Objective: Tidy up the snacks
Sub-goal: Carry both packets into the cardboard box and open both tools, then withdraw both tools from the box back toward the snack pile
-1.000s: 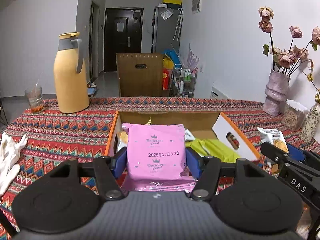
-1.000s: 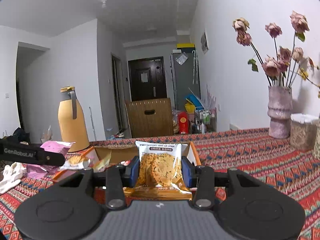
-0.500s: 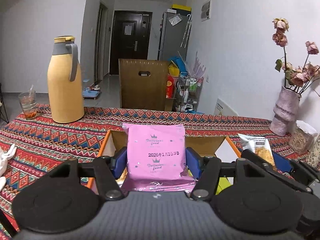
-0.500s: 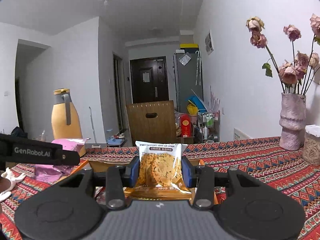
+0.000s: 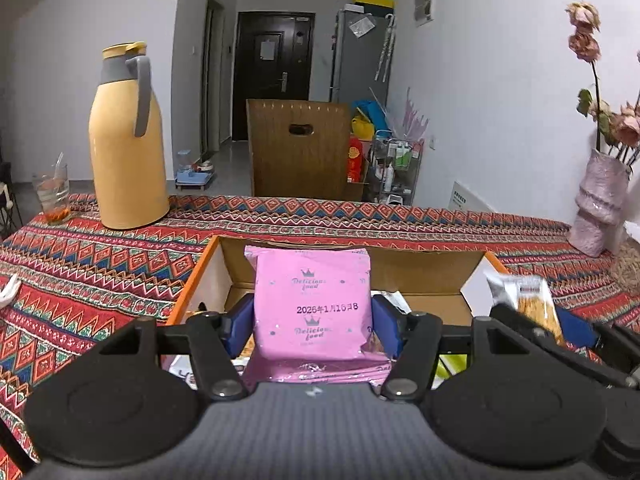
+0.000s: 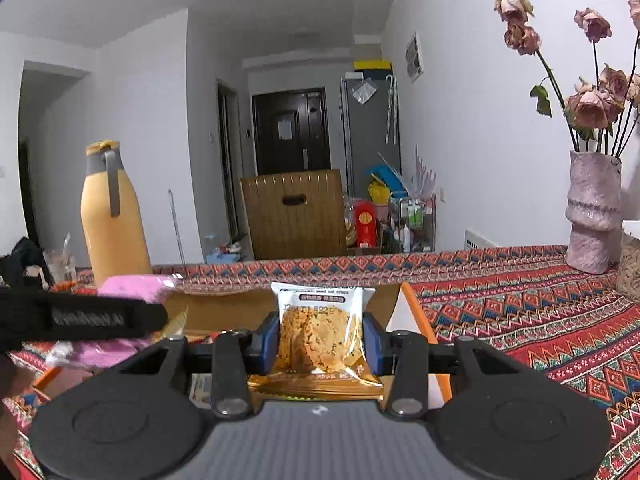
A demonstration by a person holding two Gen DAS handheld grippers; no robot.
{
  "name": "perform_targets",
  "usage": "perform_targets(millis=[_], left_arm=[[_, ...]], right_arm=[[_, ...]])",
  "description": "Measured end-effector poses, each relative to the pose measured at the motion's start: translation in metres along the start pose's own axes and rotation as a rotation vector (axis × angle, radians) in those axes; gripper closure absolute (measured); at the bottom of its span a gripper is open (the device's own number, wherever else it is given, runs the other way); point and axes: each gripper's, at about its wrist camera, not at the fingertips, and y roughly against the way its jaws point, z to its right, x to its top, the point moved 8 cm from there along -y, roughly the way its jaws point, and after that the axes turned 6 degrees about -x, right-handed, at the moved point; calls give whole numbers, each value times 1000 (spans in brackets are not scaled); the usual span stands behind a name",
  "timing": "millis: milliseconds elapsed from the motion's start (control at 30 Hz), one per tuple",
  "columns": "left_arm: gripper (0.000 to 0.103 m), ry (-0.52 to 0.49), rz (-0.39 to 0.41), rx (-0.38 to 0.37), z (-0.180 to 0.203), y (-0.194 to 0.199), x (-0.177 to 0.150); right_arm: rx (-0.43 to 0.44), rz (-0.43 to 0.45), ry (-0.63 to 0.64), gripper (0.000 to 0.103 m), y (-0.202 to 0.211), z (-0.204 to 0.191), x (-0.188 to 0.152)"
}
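Note:
My left gripper is shut on a pink snack packet and holds it over the open cardboard box with orange edges. My right gripper is shut on a clear cookie packet and holds it above the same box. The cookie packet also shows at the right in the left wrist view. The pink packet also shows at the left in the right wrist view. Several other snacks lie inside the box, mostly hidden.
The table carries a patterned red cloth. A yellow thermos and a glass stand at the back left. A pink vase with dried roses stands at the right. A wooden chair back is behind the table.
Both grippers have moved forward and lower over the box, each still holding its packet. The two grippers have come closer side by side.

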Motion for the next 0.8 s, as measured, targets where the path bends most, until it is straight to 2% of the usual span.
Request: perform_targets(millis=[200,233,267,300,333,367,400,433,667,800], left_arm=[[39,2,21,17,-5,5,3],[37,6,22,25,-7,6,4],[29,11,19,37,-8,6,4],[19,15,24,46,-11,9,4],[13,24,40,48,-13,13,6],[1,39,61,52,-16,17,8],[0,53,79,61,-19,20,11],[0,60,84,66,-20,22,11],[0,44,45,60,-16,14,7],[0,47,52,54,-16,17,6]], right_arm=[[-12,-28,20,58,-5,-4,-9],[-16,-32,29,56,-6,-5,-10],[-21,-39,39,54,-8,-6,-11],[-26,-46,38,47,-8,-6,-11],[-27,-51,29,36,-6,-5,-10],[-22,-37,22,28,-2,-4,-8],[-23,-11,12,9,2,-3,-4],[-32,4,3,0,5,-1,-2],[-33,-12,-24,0,4,5,-4],[-36,-8,-15,0,5,3,-5]])
